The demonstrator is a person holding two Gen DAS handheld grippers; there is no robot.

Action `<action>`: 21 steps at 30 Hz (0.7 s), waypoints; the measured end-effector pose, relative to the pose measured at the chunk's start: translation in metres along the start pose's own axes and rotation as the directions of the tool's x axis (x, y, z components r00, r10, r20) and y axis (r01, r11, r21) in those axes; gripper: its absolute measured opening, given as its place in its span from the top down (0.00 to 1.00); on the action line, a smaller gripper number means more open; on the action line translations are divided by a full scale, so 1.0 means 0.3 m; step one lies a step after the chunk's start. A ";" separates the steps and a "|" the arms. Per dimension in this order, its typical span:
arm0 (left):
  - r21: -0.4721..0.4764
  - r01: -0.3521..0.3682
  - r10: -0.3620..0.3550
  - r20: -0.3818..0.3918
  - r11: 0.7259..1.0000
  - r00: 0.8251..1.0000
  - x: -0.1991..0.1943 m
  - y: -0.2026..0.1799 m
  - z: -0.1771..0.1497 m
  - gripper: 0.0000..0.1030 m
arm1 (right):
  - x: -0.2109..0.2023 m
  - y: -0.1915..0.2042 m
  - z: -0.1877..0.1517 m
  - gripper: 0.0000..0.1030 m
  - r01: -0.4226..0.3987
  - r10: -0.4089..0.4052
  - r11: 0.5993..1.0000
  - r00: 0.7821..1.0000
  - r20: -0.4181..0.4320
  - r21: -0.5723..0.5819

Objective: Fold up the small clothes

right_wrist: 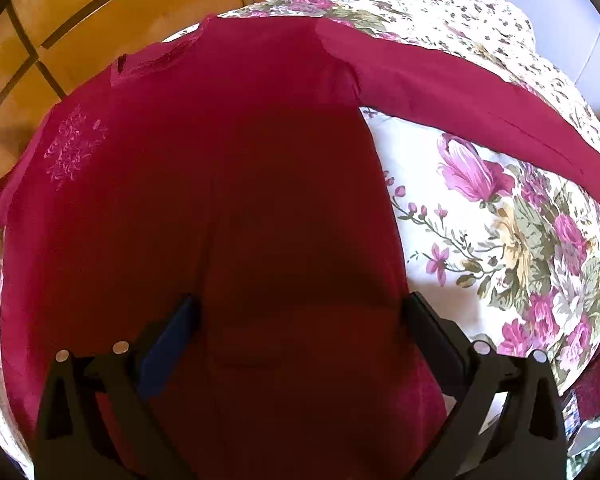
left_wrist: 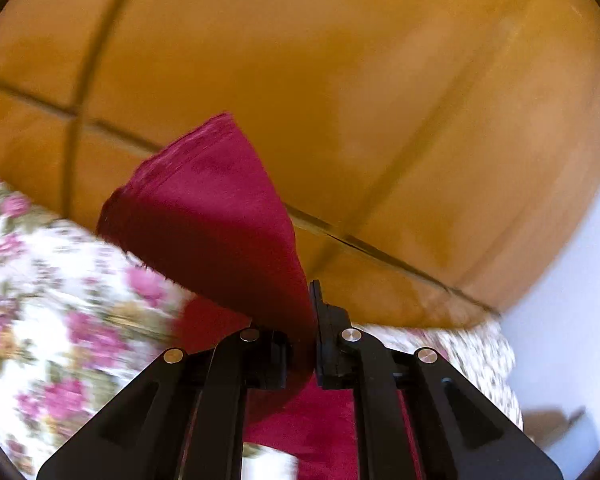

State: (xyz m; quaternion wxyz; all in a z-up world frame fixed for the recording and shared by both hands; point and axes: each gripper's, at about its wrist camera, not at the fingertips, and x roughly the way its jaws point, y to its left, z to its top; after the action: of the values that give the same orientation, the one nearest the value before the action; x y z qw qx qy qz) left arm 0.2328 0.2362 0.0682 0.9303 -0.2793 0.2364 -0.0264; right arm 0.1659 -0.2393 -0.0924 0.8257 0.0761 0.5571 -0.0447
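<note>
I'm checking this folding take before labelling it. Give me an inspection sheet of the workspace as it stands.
Surface: floral bedspread, white with pink flowers.
Job's things: dark red long-sleeved top spread flat on the bedspread, one sleeve stretched out sideways; another part of it is lifted in the left wrist view.
Clutter: dark red item at the bedspread's edge, unclear what.
Grippers: left gripper shut on a lifted piece of red fabric; right gripper open above the top's lower part.
Cables: nothing seen.
Surroundings: orange tiled floor, pale wall.
</note>
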 end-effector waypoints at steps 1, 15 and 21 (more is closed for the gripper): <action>0.032 0.028 -0.027 -0.015 0.999 1.000 0.017 -0.057 -0.025 0.92 | 0.000 -0.001 0.001 0.02 -0.001 0.001 1.000 1.000 -0.002 -0.001; 0.354 0.149 -0.067 -0.235 0.923 0.970 0.326 -0.567 -0.488 0.92 | 0.002 -0.017 0.018 0.02 -0.024 0.024 1.000 0.999 -0.034 0.004; 0.460 0.181 -0.064 -0.259 0.869 0.964 0.371 -0.678 -0.682 0.20 | 0.004 -0.023 0.029 0.02 -0.030 0.031 1.000 0.999 -0.042 0.003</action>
State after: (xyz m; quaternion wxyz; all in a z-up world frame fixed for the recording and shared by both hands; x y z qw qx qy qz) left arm 0.2554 -0.0590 -0.0207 0.9321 -0.0496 0.3126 -0.1764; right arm 0.1733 -0.2475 -0.0910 0.8142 0.0864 0.5732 -0.0311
